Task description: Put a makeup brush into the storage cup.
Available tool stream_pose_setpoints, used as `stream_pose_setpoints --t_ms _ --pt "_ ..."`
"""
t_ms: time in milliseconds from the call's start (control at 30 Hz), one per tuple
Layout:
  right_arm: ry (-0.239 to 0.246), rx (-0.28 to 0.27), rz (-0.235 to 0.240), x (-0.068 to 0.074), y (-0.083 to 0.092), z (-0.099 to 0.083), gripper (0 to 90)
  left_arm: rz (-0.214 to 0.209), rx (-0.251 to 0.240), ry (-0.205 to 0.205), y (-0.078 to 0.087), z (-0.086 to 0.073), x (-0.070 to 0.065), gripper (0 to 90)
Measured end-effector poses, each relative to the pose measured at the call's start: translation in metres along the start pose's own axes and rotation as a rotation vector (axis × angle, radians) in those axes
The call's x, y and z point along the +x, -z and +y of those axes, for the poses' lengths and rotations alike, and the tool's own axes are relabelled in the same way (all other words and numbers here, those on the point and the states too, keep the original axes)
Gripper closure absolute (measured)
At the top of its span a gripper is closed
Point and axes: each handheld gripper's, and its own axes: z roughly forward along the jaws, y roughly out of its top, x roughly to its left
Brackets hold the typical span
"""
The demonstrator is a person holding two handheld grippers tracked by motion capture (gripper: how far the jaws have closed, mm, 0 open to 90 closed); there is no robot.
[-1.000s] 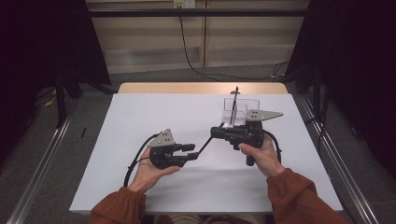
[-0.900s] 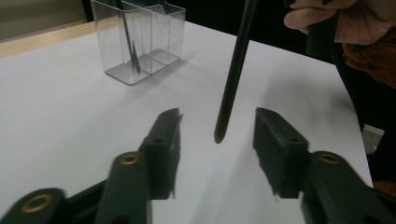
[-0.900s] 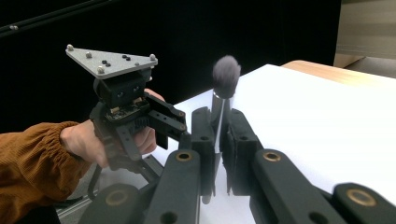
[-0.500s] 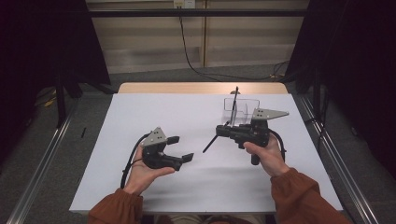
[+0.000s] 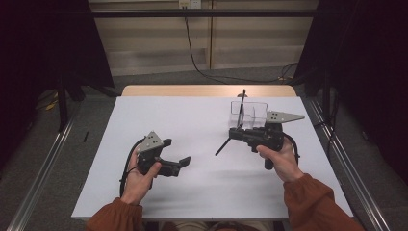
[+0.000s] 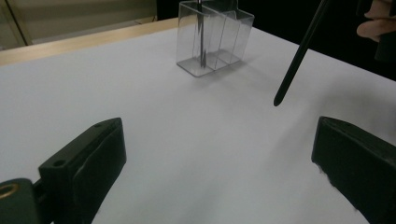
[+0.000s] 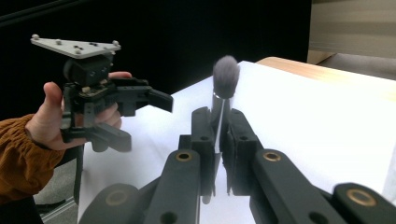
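Right gripper [image 5: 232,134]: my jaws were pinched on a slim black-handled makeup brush with a grey fluffy head [image 7: 225,70], gripped along the shiny ferrule just below the bristles. From the high view the brush handle [image 5: 222,146] slanted down and left from the jaws, its tip above the white counter [image 5: 192,120]. Left gripper [image 5: 182,163]: my jaws had just been opening and stood spread wide, nothing between them, over bare counter, well apart from the brush. A clear plastic two-compartment holder [image 6: 215,39] sat at the far right of the counter, just behind the right gripper, with one dark slim stick [image 5: 241,105] standing upright in it.
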Motion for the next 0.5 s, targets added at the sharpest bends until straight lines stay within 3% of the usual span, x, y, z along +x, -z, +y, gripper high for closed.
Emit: stream_pose_setpoints --t_ms 133,233,300,500 --pt "-0.003 0.0 -0.015 -0.002 0.004 -0.001 83.4 0.006 -0.013 -0.01 0.006 -0.002 -0.001 3.3" --pt "0.0 0.0 -0.026 -0.004 0.007 0.0 83.5 0.029 -0.022 0.014 0.01 -0.006 0.0 1.7" --pt "-0.001 -0.004 -0.032 -0.005 0.008 0.0 83.4 0.052 -0.034 0.006 0.013 -0.009 0.002 1.8" --pt "-0.002 -0.012 -0.055 -0.01 0.014 0.002 83.4 0.067 -0.069 0.004 0.025 -0.011 0.004 1.7"
